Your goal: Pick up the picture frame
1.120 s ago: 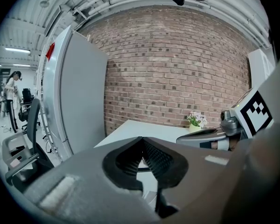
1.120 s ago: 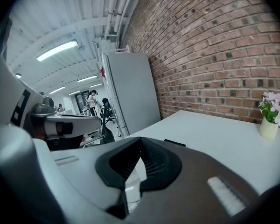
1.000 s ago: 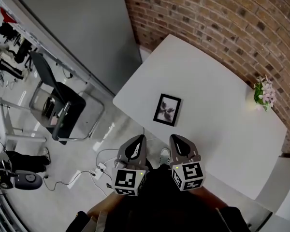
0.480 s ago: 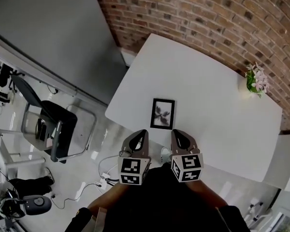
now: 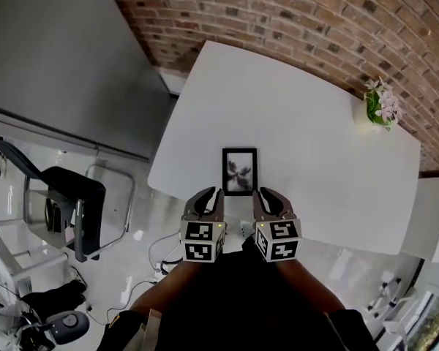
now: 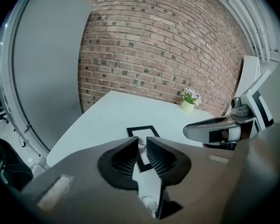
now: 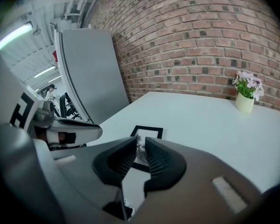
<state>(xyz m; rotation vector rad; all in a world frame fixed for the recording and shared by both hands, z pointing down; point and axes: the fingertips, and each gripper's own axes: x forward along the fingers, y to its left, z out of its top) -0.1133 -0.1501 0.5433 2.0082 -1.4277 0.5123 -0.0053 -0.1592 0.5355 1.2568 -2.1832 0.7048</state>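
We hold left gripper (image 5: 213,195) and right gripper (image 5: 265,194) short of the flat picture frame (image 5: 239,172), jaws opening with nothing between, likely to flank it.

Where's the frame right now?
Head view, centre: frame lies flat by the table's near edge, just ahead of the left gripper and right gripper, both opening with nothing between their jaws.

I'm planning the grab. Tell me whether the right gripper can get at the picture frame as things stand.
Probably yes. The picture frame lies flat by the table's near edge, just ahead of the right gripper, with nothing between them. Its jaws are opening and empty.
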